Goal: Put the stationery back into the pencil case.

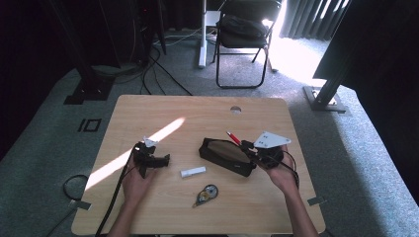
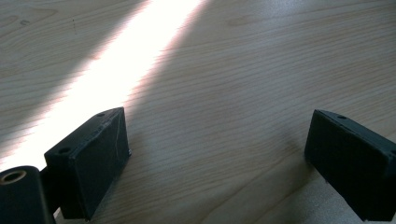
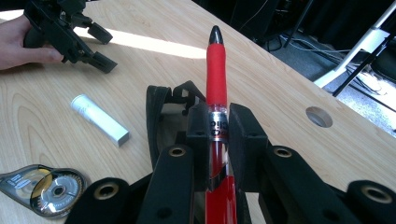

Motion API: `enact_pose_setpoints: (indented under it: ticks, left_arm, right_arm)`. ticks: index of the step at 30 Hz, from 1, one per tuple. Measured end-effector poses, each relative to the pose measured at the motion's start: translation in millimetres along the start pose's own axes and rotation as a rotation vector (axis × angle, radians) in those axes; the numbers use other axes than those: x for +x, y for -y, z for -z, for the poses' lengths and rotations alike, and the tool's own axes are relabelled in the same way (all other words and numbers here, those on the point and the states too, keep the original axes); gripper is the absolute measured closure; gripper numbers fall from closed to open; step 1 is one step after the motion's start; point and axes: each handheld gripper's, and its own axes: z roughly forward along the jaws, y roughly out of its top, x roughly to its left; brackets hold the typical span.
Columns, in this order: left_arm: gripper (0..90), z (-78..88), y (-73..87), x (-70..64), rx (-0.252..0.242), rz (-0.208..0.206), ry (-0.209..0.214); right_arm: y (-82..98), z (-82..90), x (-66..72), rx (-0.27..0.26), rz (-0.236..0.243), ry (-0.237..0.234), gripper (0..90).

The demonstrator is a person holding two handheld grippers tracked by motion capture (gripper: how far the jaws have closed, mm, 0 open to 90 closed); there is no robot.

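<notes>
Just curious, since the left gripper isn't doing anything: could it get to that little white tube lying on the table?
Probably yes. The left gripper has its jaws open with nothing between them, and the white tube lies on bare table beside it. The tape dispenser sits off that path.

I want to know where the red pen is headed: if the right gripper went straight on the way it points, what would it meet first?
Probably the open black pencil case just ahead of the right gripper, below the red pen; depth is unclear.
</notes>
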Motion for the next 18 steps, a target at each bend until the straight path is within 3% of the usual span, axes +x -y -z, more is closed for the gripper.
enact_pose_setpoints:
  ticks: [18]
  left_arm:
    - [6.5,0.0,0.0,0.0,0.000,0.000,0.000]
  right_arm:
    - [-3.0,-10.5,-6.5,0.002,-0.011,-0.010,79.5]
